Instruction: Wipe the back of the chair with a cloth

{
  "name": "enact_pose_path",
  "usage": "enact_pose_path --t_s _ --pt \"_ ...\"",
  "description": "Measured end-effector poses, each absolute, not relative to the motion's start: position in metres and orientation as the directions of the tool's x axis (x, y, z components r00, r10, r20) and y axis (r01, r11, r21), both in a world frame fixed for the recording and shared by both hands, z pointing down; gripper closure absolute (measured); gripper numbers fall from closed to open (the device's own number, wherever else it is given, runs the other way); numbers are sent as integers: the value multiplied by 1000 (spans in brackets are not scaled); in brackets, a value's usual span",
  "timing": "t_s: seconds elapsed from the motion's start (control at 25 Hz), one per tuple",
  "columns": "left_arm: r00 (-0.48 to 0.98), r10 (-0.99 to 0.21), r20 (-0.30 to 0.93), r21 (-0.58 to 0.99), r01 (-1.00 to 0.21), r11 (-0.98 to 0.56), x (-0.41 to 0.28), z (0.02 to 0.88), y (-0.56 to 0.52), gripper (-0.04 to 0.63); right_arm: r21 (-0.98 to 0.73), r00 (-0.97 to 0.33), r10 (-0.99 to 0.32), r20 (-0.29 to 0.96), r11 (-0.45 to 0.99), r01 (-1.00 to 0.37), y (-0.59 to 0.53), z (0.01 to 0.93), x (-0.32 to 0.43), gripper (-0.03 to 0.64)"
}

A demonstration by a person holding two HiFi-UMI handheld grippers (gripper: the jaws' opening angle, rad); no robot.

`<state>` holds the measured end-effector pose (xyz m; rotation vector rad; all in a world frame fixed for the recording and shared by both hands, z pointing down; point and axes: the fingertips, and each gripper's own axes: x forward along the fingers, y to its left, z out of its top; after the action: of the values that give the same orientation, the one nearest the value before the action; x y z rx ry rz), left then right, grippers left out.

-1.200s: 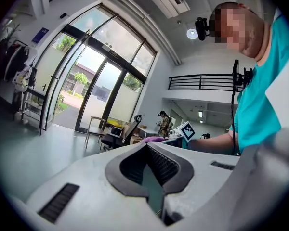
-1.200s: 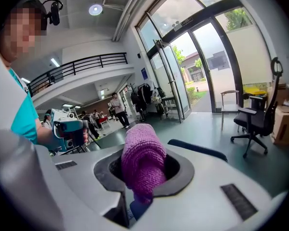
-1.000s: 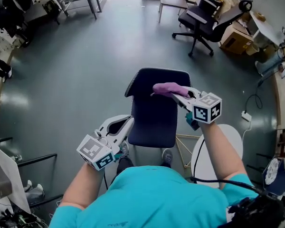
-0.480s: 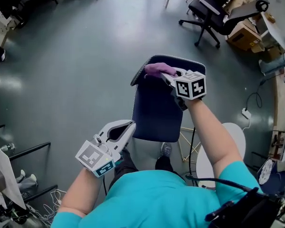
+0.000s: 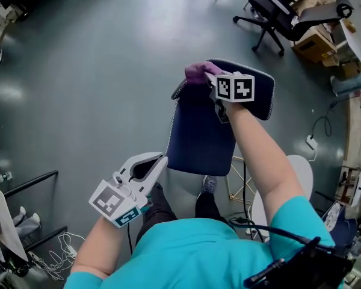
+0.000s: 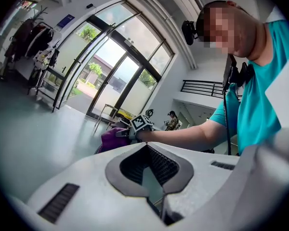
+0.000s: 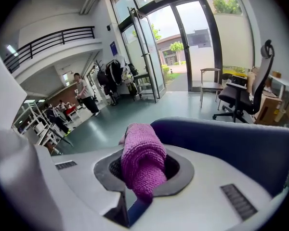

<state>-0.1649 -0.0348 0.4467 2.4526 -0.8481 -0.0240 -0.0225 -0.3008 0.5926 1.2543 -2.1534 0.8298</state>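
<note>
The dark blue chair (image 5: 201,131) stands in front of me, its backrest top edge (image 5: 253,80) farthest from me. My right gripper (image 5: 209,82) is shut on a purple cloth (image 5: 198,71), which rests at the left end of the backrest's top. In the right gripper view the purple cloth (image 7: 142,160) is pinched between the jaws, with the blue backrest (image 7: 231,143) right behind it. My left gripper (image 5: 150,167) hangs by the chair's near left corner, shut and holding nothing. From the left gripper view the cloth (image 6: 114,138) shows small in the distance.
A black office chair (image 5: 283,11) and cardboard boxes (image 5: 316,41) stand at the far right. A white round stool (image 5: 289,179) is at my right side. Black metal frames (image 5: 24,191) stand at the left. Grey floor (image 5: 96,83) lies around the chair.
My right gripper has carried the cloth forward and left, from over the backrest's middle to its top left corner. The left gripper has stayed beside the chair.
</note>
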Motion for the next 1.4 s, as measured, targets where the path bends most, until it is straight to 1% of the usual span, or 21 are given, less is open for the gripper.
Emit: enact_pose_path --t_s 0.24,0.44,0.88,1.4 --pt "804 -571 166 506 -566 -651 -163 457 -34 591 -264 -410 -626 664 317 -911 -311 598 -20 537" --pt "822 -540 180 504 -548 -667 -144 459 -31 591 -291 -403 -636 658 278 -915 -307 602 -6 537" --pt "882 -432 188 515 -463 -721 -71 460 -24 591 -279 -336 -676 656 196 -940 -299 603 73 537" --pt "919 -344 190 509 -392 -766 -6 453 -26 591 -200 -176 -730 661 55 -978 -283 597 208 537"
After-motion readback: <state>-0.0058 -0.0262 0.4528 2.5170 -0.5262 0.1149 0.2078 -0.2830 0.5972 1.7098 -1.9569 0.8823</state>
